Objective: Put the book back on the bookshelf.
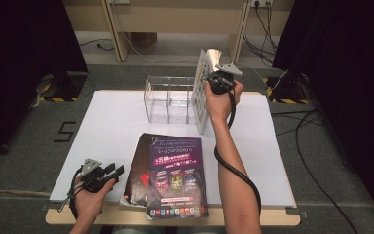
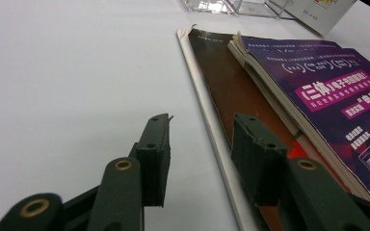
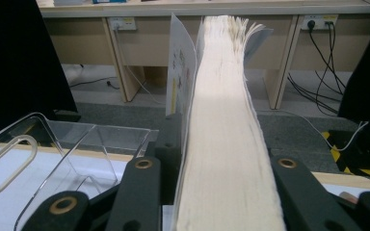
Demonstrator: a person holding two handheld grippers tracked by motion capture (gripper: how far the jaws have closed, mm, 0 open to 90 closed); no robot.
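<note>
Book (image 3: 226, 144) page edges between jaws

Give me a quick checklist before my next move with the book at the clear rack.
1. Upright book between the right gripper's jaws: ok, it stands between them.
2. Jaws pressing on that book: cannot tell.
3. Book inside a slot of the clear rack: cannot tell; it stands at the rack's right end.
4. Other slots free: ok, they look empty.
5. Left gripper free: ok, jaws open, nothing between them, beside the stack.
6. Next books ready: ok, a purple book lies on a dark book at the near table edge.
</note>
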